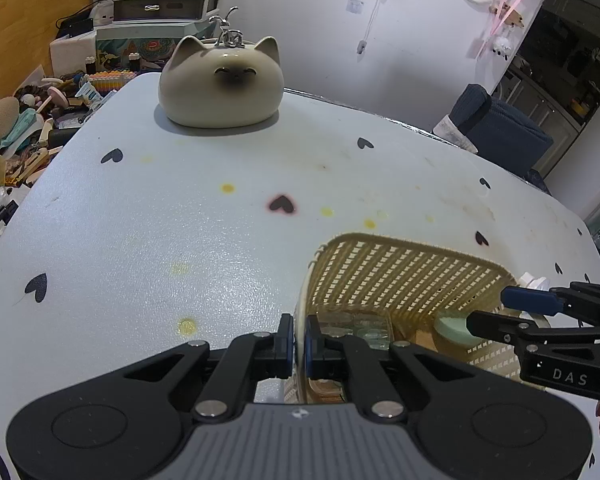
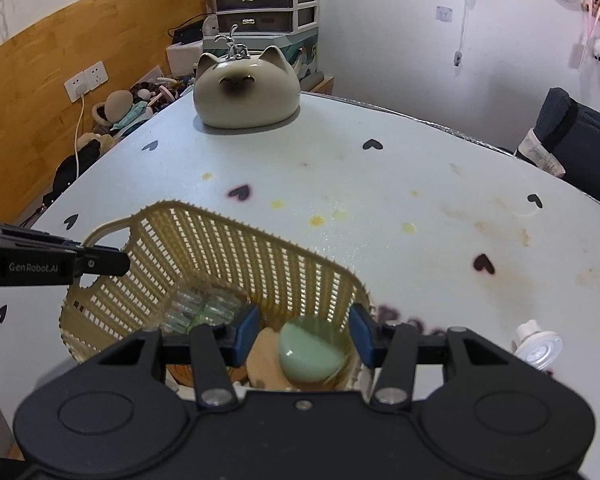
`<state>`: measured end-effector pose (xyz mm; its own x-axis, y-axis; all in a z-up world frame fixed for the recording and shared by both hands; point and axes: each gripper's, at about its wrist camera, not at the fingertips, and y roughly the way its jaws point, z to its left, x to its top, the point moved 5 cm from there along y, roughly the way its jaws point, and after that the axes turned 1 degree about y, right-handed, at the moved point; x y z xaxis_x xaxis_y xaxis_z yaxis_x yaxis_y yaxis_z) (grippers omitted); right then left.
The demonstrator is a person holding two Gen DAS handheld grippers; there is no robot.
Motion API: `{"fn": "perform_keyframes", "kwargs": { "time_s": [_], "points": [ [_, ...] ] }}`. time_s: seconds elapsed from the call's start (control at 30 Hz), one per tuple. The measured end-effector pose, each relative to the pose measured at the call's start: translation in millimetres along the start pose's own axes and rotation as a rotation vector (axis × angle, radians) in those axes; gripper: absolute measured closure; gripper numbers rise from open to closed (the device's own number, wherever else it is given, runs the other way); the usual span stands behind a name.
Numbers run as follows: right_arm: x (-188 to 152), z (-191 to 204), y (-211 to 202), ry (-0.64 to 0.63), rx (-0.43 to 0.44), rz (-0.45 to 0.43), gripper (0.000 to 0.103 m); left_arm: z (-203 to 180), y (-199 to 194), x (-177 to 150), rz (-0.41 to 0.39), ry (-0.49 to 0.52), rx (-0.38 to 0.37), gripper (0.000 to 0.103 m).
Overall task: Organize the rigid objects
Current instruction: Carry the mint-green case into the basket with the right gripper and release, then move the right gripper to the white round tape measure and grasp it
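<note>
A beige woven plastic basket (image 1: pixel 412 276) (image 2: pixel 236 248) stands on the white heart-print table (image 1: pixel 180 220). My left gripper (image 1: pixel 299 342) (image 2: pixel 120 264) is shut on the basket's left rim. Inside lie a pale green bowl (image 2: pixel 308 354) (image 1: pixel 450 328), a clear plastic blister pack (image 2: pixel 204 308) (image 1: pixel 360 326) and a wooden piece (image 2: pixel 264 360). My right gripper (image 2: pixel 304 336) (image 1: pixel 488 312) is over the basket's right end. Its jaws stand apart around the green bowl. The left pad is clear of the bowl. The right pad sits at the basket's wall.
A cream ceramic cat (image 1: pixel 220 84) (image 2: pixel 246 94) sits at the table's far side. A white plastic cap (image 2: pixel 538 344) (image 1: pixel 534 280) lies just right of the basket. Clutter fills the floor on the left (image 1: pixel 24 128). A dark blue chair (image 1: pixel 496 128) stands beyond the far right edge.
</note>
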<state>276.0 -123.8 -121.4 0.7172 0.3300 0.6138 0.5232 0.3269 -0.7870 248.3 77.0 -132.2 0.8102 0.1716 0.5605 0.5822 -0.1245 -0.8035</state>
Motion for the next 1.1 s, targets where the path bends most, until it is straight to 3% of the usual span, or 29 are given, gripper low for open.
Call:
{"fn": "perform_keyframes", "kwargs": {
  "time_s": [0.63, 0.87, 1.1],
  "points": [
    [-2.3, 4.3, -14.3, 0.028, 0.066, 0.013, 0.044, 0.1, 0.2, -1.1, 0.003, 0.003, 0.006, 0.097],
    [5.4, 14.7, -48.6, 0.006, 0.152, -0.071, 0.029, -0.6, -1.2, -1.5, 0.003, 0.006, 0.014, 0.097],
    [6.6, 4.1, -83.1, 0.014, 0.166, -0.149, 0.014, -1.9, -2.8, -1.0, 0.002, 0.008, 0.02, 0.097]
  ]
}}
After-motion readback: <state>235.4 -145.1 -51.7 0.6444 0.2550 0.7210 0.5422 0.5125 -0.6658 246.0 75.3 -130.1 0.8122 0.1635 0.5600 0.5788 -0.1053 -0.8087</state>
